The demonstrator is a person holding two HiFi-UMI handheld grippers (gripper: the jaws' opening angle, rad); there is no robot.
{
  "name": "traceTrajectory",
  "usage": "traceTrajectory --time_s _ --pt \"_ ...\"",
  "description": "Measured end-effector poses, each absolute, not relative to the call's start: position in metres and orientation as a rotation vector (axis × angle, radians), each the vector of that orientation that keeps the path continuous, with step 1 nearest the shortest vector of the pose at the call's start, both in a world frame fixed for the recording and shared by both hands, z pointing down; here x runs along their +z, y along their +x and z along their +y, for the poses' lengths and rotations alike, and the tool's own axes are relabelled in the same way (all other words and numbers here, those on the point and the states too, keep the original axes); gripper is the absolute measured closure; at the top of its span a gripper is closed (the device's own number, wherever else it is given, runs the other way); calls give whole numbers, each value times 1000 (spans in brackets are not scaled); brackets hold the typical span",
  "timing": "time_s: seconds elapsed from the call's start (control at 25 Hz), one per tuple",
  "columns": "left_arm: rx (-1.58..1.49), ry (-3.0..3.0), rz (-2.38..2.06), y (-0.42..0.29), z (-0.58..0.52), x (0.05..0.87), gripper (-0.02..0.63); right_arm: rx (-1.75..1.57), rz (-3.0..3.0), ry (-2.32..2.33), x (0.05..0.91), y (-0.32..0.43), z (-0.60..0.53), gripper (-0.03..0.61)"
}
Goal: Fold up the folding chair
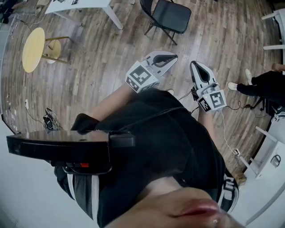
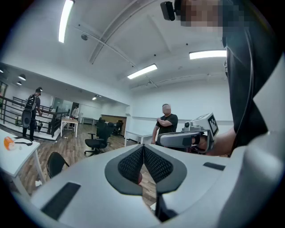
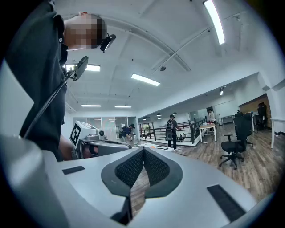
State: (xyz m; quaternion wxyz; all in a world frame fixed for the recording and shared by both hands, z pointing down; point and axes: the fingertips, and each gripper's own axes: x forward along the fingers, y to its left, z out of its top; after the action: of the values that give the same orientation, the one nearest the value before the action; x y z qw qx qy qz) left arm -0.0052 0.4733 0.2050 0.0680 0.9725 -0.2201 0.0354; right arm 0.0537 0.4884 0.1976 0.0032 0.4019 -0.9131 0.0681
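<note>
The black folding chair (image 1: 169, 15) stands unfolded on the wood floor at the top of the head view, well beyond both grippers. In the left gripper view its rounded back (image 2: 55, 162) shows low at the left. My left gripper (image 1: 171, 57) is held level in front of my body, shut and empty (image 2: 143, 149). To its right my right gripper (image 1: 196, 65) is also shut with nothing in it (image 3: 143, 153). Neither touches the chair. Each gripper shows in the other's view: the right gripper (image 2: 187, 139) and the left gripper (image 3: 104, 146).
A round yellow table (image 1: 34, 49) stands at the left and a white table (image 1: 84, 6) beside the chair. A seated person's legs (image 1: 260, 84) and white furniture (image 1: 267, 156) are at the right. Another person (image 2: 166, 124) stands ahead, and a black office chair (image 3: 234, 149) further off.
</note>
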Motion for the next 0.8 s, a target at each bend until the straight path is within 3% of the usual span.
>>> traceTrajectory --time_s 0.8 --pt "99 2928 -676 22 485 209 607 177 -2920 1259 189 78 496 566"
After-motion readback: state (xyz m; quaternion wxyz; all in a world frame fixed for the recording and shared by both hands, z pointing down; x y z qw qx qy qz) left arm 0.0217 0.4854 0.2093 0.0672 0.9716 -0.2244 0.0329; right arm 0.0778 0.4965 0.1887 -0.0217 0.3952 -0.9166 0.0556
